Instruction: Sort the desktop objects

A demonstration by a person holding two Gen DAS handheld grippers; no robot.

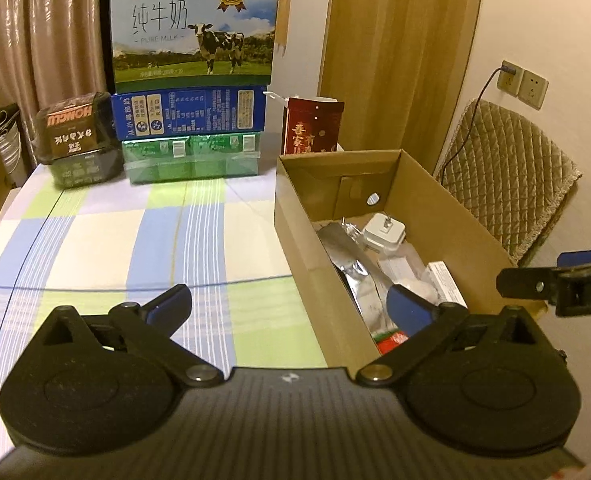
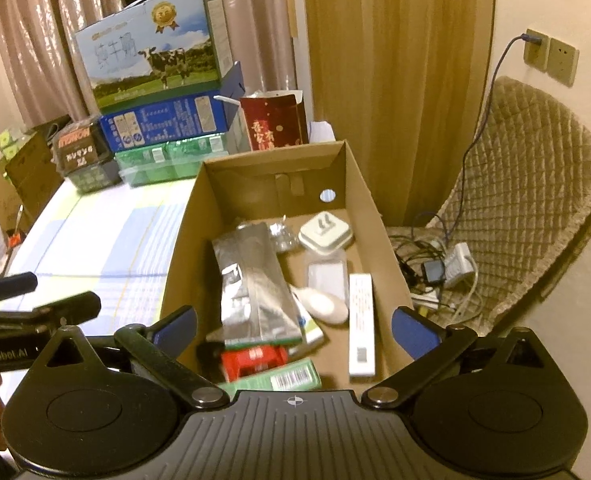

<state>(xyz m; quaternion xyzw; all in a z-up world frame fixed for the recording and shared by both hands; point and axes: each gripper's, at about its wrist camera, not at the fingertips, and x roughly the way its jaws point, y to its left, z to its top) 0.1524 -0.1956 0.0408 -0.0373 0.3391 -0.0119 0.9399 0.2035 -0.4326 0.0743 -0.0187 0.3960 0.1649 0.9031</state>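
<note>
Apparently the sorting is nearly finished: ahead of the left tool [image 1: 289, 304], spread wide and holding nothing, the checked bench [image 1: 107, 240] lies bare up to the stacked milk cartons [image 1: 193, 80]. Just right of it stands the cardboard box [image 2: 359, 184], under the right tool [image 2: 293, 326], likewise spread and empty. Inside the box lie the foil pouch [image 2: 251, 276], the white charger [image 2: 326, 234] and the slim white carton [image 2: 361, 320], gathered there to keep the bench tidy.
</note>
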